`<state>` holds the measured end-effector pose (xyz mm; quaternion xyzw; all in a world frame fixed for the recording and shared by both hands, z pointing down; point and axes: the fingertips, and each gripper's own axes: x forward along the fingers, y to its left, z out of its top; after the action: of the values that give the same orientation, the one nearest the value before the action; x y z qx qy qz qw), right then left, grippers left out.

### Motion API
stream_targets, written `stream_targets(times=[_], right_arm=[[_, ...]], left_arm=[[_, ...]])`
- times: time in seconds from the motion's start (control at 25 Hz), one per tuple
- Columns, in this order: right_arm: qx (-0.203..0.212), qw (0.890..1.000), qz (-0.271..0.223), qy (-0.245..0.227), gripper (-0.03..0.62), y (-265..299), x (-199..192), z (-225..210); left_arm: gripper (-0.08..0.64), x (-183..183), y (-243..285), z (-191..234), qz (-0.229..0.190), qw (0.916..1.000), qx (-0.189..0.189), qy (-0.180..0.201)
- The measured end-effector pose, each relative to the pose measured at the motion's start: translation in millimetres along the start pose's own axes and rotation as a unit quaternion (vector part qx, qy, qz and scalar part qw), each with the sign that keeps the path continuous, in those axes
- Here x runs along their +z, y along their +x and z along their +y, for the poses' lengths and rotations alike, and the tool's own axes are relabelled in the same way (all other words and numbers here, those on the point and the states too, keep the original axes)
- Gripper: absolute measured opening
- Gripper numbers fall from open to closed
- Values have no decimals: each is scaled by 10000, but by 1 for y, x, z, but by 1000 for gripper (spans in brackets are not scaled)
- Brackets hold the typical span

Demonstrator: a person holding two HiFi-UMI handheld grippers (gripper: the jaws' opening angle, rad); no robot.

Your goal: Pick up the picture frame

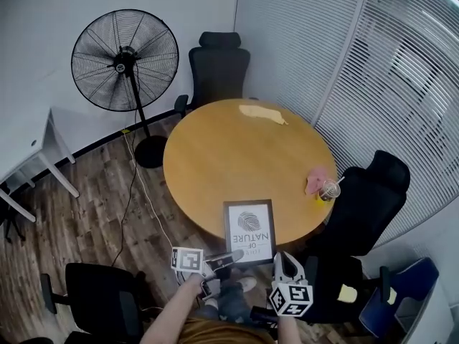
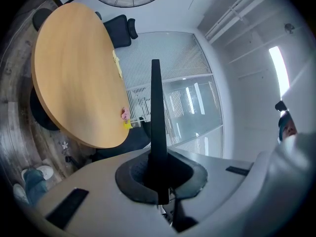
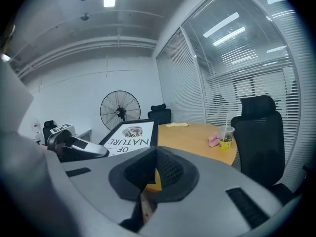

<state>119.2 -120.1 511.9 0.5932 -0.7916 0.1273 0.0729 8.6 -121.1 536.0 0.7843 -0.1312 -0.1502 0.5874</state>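
Picture frame (image 1: pixel 249 229), black-edged with a white print, hangs tilted at the near rim of the round tabletop (image 1: pixel 229 149), its near edge out past the rim. It looks clear of the wood, though the contact line is hard to read. The left tongs (image 1: pixel 231 258) are clamped almost fully together on the frame's thin near-left edge; the left gripper view shows that edge (image 2: pixel 156 112) standing upright between the jaws. The right tongs (image 1: pixel 285 262) sit just right of the picture frame with their jaws together and nothing in them. My worry is the hold. It is a single pinch near one corner, so the frame's weight could lever it round in the pads and let it swing or slide out onto the floor. If it dips, its far edge could knock the rim. The plastic cup (image 1: pixel 330 190) on the right stands well apart and seems safe.
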Motion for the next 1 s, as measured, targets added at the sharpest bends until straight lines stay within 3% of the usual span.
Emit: stream_targets(times=[0.16, 1.0], right_arm=[[-30, 10000, -13, -14, 12, 2, 1, 3], [6, 9998, 60, -207, 12, 7, 1, 7]], left_arm=[[37, 1, -6, -2, 16, 9999, 42, 138], [37, 3, -9, 2, 17, 10000, 4, 69]])
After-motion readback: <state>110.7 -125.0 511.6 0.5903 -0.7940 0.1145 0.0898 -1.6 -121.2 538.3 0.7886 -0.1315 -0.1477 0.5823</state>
